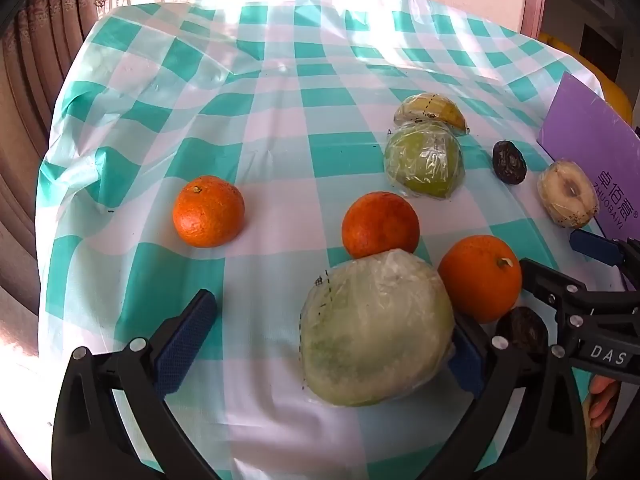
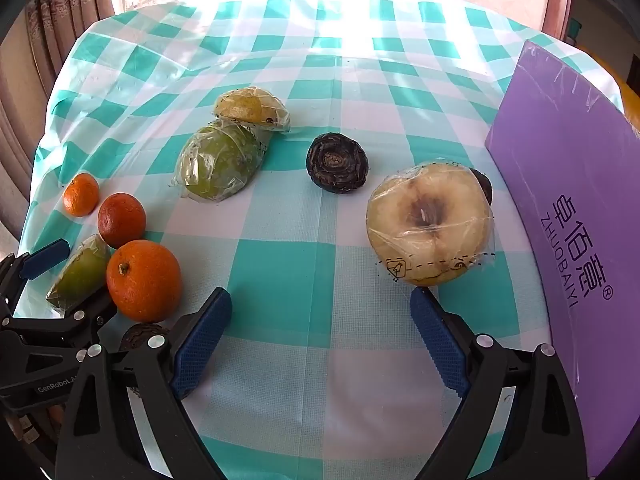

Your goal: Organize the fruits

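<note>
On the checked tablecloth lie three oranges (image 1: 208,211) (image 1: 380,224) (image 1: 480,278), wrapped fruit halves and dark dried fruits. My left gripper (image 1: 332,332) is open around a wrapped pale green half fruit (image 1: 376,328); its right pad touches the fruit, its left pad stands apart. My right gripper (image 2: 324,320) is open and empty, just in front of a wrapped pale apple half (image 2: 430,220). A wrapped green half (image 2: 218,164), a wrapped yellow piece (image 2: 252,109) and a dark dried fruit (image 2: 337,162) lie further back.
A purple board (image 2: 568,216) with printed characters stands at the right edge of the table. Another dark fruit (image 1: 522,328) sits between the two grippers. Curtains (image 1: 24,120) hang beyond the table's left edge.
</note>
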The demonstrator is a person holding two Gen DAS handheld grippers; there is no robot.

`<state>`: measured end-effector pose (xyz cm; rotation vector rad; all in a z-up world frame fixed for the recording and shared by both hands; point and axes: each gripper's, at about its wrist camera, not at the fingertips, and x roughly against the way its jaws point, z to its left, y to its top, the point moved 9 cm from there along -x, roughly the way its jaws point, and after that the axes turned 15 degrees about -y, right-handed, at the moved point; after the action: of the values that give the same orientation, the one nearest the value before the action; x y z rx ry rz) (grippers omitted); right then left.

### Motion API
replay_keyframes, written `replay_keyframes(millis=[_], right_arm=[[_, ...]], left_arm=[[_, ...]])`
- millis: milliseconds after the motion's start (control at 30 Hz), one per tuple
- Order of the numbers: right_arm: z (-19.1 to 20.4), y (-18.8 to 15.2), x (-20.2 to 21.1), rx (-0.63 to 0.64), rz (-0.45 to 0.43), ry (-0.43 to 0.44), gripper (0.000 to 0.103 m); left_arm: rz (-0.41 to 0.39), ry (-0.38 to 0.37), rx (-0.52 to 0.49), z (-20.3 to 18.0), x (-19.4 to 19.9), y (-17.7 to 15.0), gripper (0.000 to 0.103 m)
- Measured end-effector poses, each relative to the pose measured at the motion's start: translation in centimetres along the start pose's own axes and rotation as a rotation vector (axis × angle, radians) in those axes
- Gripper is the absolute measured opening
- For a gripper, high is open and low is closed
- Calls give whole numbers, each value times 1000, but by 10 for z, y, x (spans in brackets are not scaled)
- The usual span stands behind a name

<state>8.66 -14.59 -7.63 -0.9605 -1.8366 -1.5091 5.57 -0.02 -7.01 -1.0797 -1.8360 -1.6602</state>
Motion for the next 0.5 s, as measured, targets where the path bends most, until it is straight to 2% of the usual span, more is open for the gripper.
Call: replay_keyframes(millis=[33, 100, 167, 500], right_arm=[[0, 2, 0, 0, -1, 1, 88], [-1, -3, 9, -17, -78, -8, 88], [-1, 1, 3, -13, -34, 0, 88], [-1, -2, 4, -12, -30, 1, 88]], left_arm=[[-7, 3, -2, -1, 0, 1, 102], [-20, -9, 0, 0, 2, 1, 102], [-18, -10, 0, 1, 3, 2, 102], [-19, -2, -1, -2, 1, 0, 102]])
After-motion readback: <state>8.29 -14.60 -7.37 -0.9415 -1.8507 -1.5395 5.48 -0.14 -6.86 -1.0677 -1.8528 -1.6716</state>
